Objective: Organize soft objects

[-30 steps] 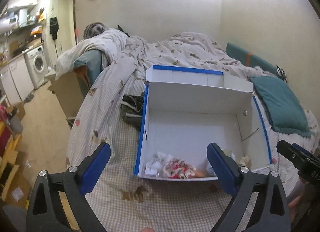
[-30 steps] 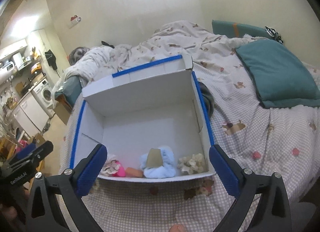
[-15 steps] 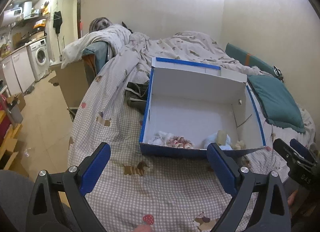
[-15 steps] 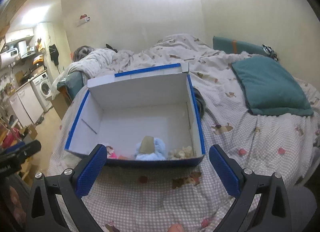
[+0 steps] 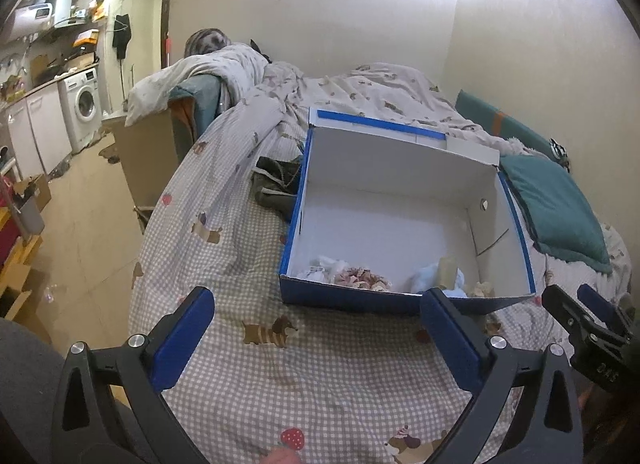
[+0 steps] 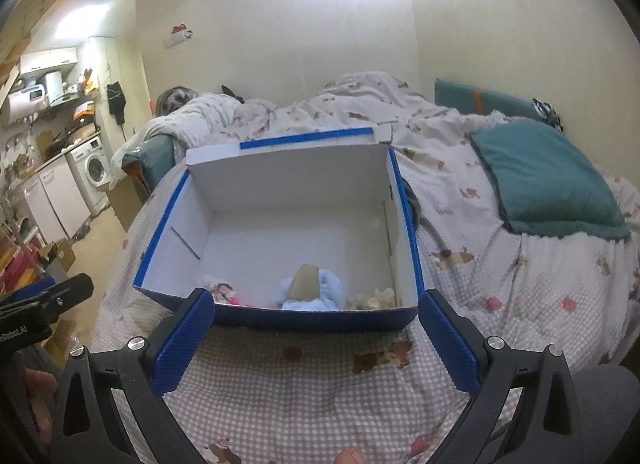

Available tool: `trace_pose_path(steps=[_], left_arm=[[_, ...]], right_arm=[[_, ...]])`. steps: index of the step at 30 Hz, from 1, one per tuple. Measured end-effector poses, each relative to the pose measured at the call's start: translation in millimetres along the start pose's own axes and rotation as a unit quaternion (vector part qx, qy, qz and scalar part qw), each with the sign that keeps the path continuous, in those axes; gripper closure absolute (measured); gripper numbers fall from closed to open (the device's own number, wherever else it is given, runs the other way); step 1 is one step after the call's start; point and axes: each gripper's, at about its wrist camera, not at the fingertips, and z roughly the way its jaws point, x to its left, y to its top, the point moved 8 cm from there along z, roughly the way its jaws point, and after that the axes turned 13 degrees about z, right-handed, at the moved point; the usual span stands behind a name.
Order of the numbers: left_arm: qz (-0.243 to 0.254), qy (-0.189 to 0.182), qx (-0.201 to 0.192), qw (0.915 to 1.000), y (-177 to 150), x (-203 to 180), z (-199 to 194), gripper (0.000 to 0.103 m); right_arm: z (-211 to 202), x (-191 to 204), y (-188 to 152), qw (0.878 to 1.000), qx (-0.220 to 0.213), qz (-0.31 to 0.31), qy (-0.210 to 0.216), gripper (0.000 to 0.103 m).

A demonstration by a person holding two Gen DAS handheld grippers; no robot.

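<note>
A blue box with a white inside (image 5: 392,219) (image 6: 296,232) stands open on the bed. Along its near wall lie soft things: a white cloth (image 5: 326,266), a pink-and-white piece (image 5: 360,278) (image 6: 224,292), a light blue one with a tan patch (image 6: 310,290) (image 5: 438,278) and a cream fluffy one (image 6: 374,298). My left gripper (image 5: 316,338) is open and empty, held above the bedspread in front of the box. My right gripper (image 6: 314,338) is open and empty, also in front of the box's near wall.
The bed has a checked bedspread (image 5: 304,376), a crumpled duvet (image 6: 320,111) at the back and a teal pillow (image 6: 548,179) on the right. Dark clothing (image 5: 276,183) lies left of the box. A washing machine (image 5: 84,107) and cabinets stand at far left.
Both grippers have drawn back and up from the box, so the box looks smaller and more bedspread shows in front. Both stay open and empty.
</note>
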Motion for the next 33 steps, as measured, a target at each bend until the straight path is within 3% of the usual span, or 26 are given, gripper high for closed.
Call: trace_pose_path(steps=[33], left_arm=[[0.022,0.024,-0.009,0.9994,1.0,-4.5,-3.9,0.0]], right_arm=[[8.1,1.2,-8.1,1.0,0.023,0.002,0.003,0.0]])
